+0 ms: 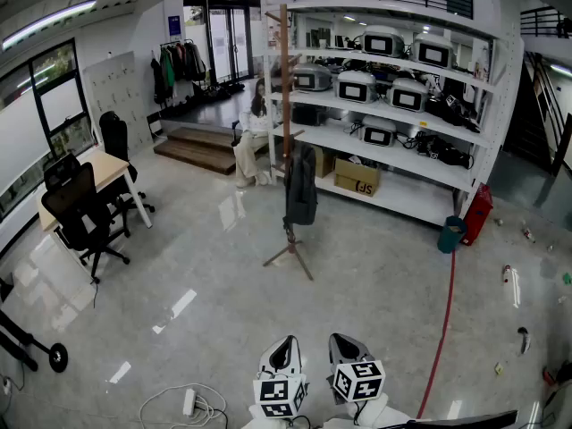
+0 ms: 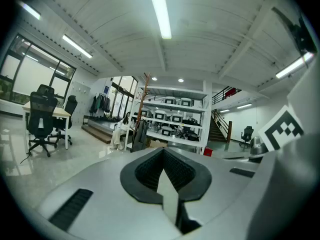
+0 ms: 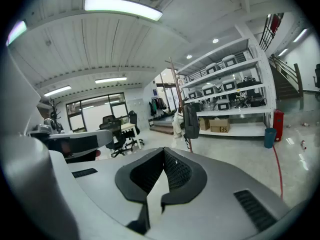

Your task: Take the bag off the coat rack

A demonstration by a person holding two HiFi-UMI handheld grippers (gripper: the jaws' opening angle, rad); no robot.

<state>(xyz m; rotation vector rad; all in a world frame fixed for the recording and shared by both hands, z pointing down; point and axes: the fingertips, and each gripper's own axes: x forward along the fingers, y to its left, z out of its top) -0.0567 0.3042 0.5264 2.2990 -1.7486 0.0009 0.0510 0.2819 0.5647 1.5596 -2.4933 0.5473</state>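
Note:
A dark bag (image 1: pixel 301 186) hangs on a tall wooden coat rack (image 1: pixel 285 79) in the middle of the room, several steps ahead of me. Both grippers are low at the bottom edge of the head view, far from the rack. My left gripper (image 1: pixel 283 347) is shut with nothing between its pads. My right gripper (image 1: pixel 345 343) is beside it, also shut and empty. In the left gripper view the left gripper (image 2: pixel 163 152) points toward the bag (image 2: pixel 139 134) and rack (image 2: pixel 144 91). In the right gripper view the bag (image 3: pixel 190 120) hangs beyond the right gripper (image 3: pixel 163 151).
White shelving (image 1: pixel 407 119) loaded with devices and boxes stands behind the rack. A person (image 1: pixel 255 132) sits left of it. A desk with black chairs (image 1: pixel 82 206) is at the left. A red cable (image 1: pixel 442 320), a teal bin (image 1: pixel 450 234) and a white power strip (image 1: pixel 189 403) are on the floor.

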